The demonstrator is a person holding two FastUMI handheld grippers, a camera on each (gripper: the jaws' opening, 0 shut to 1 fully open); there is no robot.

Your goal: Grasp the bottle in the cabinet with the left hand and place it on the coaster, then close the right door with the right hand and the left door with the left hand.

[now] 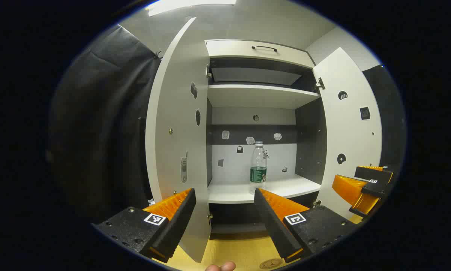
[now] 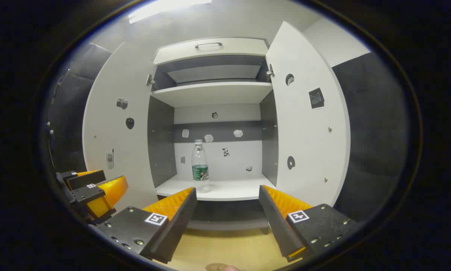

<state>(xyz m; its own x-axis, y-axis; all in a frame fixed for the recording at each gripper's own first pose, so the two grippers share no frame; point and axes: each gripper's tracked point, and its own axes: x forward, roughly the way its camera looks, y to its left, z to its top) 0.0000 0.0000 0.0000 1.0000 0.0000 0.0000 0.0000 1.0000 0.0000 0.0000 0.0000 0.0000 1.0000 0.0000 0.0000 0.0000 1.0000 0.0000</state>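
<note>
A clear plastic bottle (image 1: 258, 165) with a green label stands upright on the cabinet's lower shelf (image 1: 263, 190); in the right gripper view the bottle (image 2: 200, 166) stands left of the shelf's middle. Both doors hang open: the left door (image 1: 174, 143) and the right door (image 1: 348, 128), seen also as the left door (image 2: 114, 139) and right door (image 2: 308, 120). My left gripper (image 1: 224, 195) is open, well short of the shelf, with nothing between its fingers. My right gripper (image 2: 227, 194) is open too and holds nothing. A round coaster (image 1: 271, 264) lies on the yellow tabletop below.
An upper shelf (image 1: 261, 96) and a drawer with a handle (image 1: 257, 52) sit above the bottle. The right gripper (image 1: 363, 186) shows at the right edge of the left gripper view, near the right door. A fingertip (image 1: 221, 267) pokes in at the bottom.
</note>
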